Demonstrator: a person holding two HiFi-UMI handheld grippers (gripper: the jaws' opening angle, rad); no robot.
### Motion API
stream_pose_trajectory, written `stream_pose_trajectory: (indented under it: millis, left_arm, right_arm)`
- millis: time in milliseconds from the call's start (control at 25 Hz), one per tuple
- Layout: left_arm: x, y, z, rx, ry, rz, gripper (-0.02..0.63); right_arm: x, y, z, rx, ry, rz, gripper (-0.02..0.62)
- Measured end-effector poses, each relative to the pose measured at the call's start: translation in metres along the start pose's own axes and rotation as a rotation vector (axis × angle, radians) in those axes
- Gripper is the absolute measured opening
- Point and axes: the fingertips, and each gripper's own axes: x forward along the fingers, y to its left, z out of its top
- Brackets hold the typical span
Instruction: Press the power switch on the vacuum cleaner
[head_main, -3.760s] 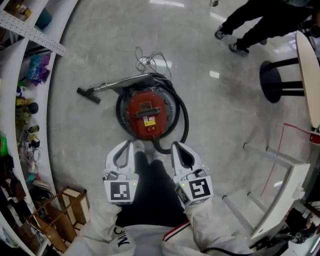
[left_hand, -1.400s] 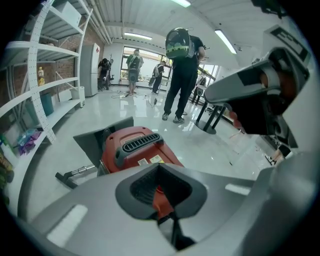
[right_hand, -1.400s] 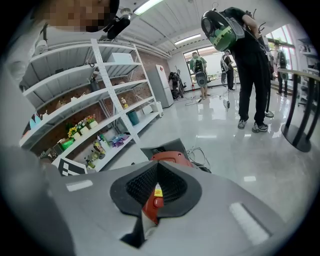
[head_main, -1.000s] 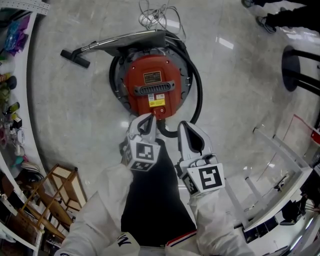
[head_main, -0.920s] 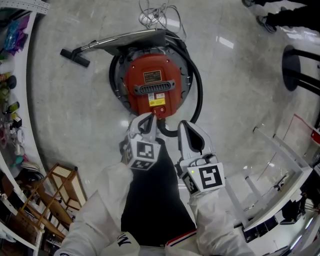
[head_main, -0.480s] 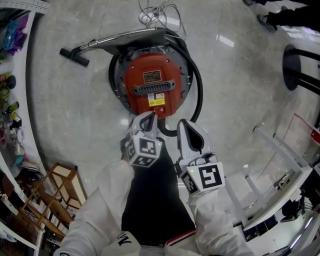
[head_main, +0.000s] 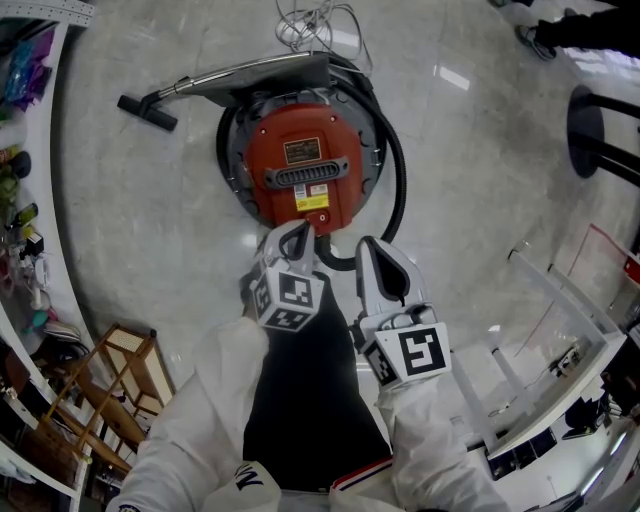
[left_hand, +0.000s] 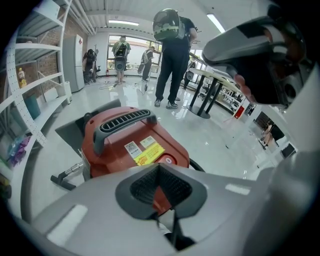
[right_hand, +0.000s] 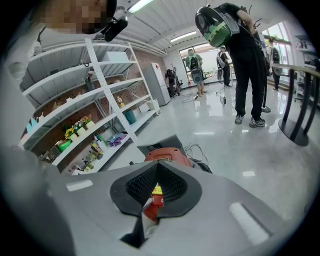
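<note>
One switch (left_hand: 167, 160) sits on the near edge of the red vacuum (head_main: 305, 165), on the floor (head_main: 150, 250). My left gripper (head_main: 297, 238), jaws pressed together, points at it from close by; my right gripper (head_main: 373, 252), likewise closed and empty, hangs just right.

White sleeves (head_main: 215, 400); pale grey left claw (head_main: 300, 232), right claw (head_main: 372, 246).

Glossy grey floor (head_main: 150, 230) bears red vacuum cleaner (head_main: 305, 165), wand (head_main: 190, 88), tangled cable (head_main: 318, 22), wooden crate (head_main: 128, 352).
</note>
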Motion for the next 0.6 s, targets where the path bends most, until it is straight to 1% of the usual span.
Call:
stream_pose_trajectory:
  millis: [160,320,600]
  left_arm:
    - [0.0002,0.0008,0.0001,-0.024,0.007,0.004,0.000]
    - [0.0001,0.0011,-0.0002,-0.020,0.009,0.018,0.000]
    - [0.0002,0.0020,0.0002,-0.030,0.011,0.022,0.000]
  right_arm:
    - [-0.0001,-0.0010,-0.0006,0.004,0.002,-0.001,0.000]
    - [-0.0005,-0.0013,-0.0010,0.003,0.005,0.001,0.000]
    - [-0.0005,-0.0035,-0.0023,0.012,0.007,0.000,0.000]
